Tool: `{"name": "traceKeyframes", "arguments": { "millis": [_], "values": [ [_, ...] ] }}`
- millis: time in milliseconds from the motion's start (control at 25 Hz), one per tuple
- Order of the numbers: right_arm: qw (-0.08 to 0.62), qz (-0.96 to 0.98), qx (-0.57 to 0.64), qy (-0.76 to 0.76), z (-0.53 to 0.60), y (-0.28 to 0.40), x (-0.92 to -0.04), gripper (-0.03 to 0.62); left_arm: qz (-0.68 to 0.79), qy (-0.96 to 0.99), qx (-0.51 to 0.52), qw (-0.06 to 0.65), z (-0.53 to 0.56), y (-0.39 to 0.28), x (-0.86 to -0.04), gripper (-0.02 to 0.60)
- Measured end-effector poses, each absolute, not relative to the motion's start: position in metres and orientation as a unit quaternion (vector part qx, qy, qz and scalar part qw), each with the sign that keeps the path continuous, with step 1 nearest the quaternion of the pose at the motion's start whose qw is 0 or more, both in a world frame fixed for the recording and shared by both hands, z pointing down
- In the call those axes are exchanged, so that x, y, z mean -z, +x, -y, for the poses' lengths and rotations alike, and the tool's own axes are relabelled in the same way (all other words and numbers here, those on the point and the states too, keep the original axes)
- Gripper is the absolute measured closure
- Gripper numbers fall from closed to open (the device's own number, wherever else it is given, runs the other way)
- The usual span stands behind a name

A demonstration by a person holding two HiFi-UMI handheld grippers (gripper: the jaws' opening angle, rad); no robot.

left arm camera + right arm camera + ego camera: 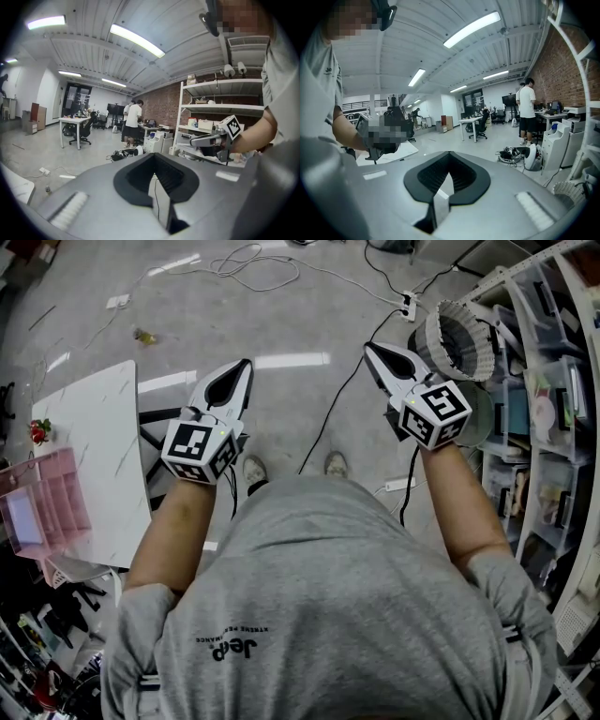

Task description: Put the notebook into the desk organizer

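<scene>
two tongs clenched on nothing, held up over the smooth grey floor [281,306]
left gripper [247,363] & right gripper [367,347]: grey wedge-shaped shells w/ black ribbed pads, jaws pressed together, empty, both well apart from the table [94,442], a white marble-look slab at left. pink plastic desk organizer [58,486] w/ box compartments sits on it; flat pale rectangle inside looks like the notebook [22,519], can't be sure.

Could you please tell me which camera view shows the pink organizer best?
The head view: the organizer sits on the white table at the picture's left edge. Neither gripper view shows it; both look out across the room.
</scene>
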State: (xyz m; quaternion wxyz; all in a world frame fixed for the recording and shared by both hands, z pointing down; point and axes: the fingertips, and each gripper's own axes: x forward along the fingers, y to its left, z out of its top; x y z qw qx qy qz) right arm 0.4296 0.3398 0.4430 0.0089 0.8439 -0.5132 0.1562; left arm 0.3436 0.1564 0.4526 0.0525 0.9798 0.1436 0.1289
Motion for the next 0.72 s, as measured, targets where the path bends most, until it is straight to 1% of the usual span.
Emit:
{"name": "traceKeyframes", "arguments": {
  "millis": [720],
  "values": [
    [0.023, 0.526, -0.150, 0.837, -0.3340, 0.4231, -0.4370, 0.592, -0.137, 0.981, -0.127, 0.052, -0.1555, 0.3375, -0.4472, 0.523]
  ]
}}
